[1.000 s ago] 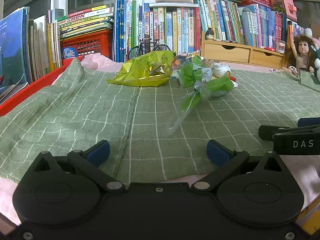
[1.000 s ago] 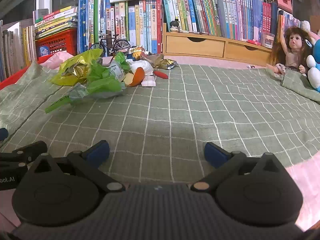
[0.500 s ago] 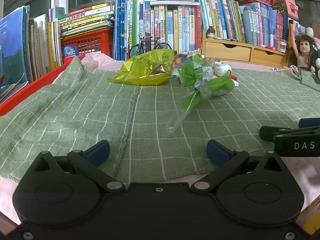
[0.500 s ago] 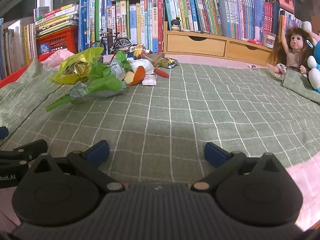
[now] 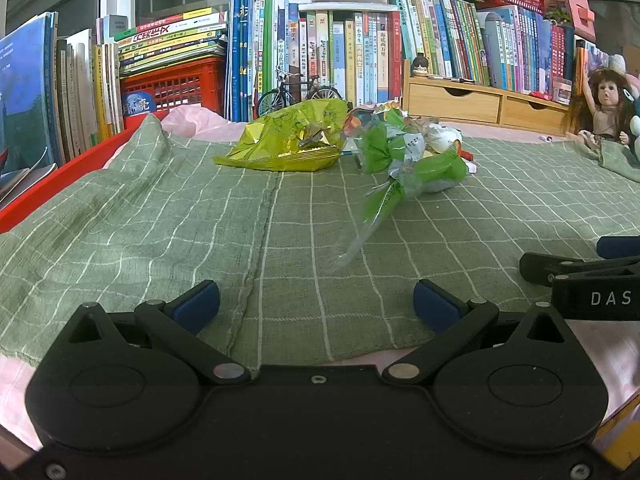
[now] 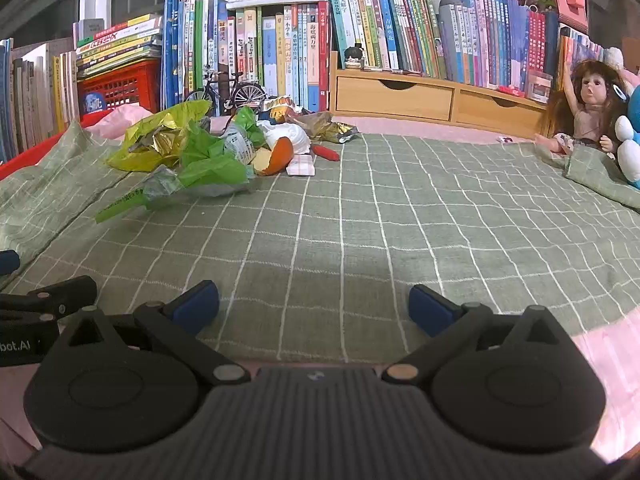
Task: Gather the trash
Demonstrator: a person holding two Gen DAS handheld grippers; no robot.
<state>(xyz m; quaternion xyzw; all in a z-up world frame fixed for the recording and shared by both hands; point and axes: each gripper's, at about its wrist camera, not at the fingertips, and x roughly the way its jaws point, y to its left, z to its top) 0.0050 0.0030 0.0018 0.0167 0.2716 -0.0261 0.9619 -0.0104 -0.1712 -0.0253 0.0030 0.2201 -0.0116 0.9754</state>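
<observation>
Both tongs sit low at the near edge of the green checked cloth (image 6: 360,220), side by side. The left tongs (image 5: 316,304) and right tongs (image 6: 314,304) are spread wide with nothing between their blue pads. Well ahead, near the books (image 6: 280,48), lies the trash pile (image 6: 224,148): a yellow-green foil bag (image 5: 288,140), crumpled green wrappers (image 5: 404,168), an orange peel (image 6: 280,152).

White "DAS" was legible on right gripper (image 5: 600,298); "bot.AI" on left gripper (image 6: 24,344). Book spines (image 5: 360,48) carried Chinese chars, too small to read.
</observation>
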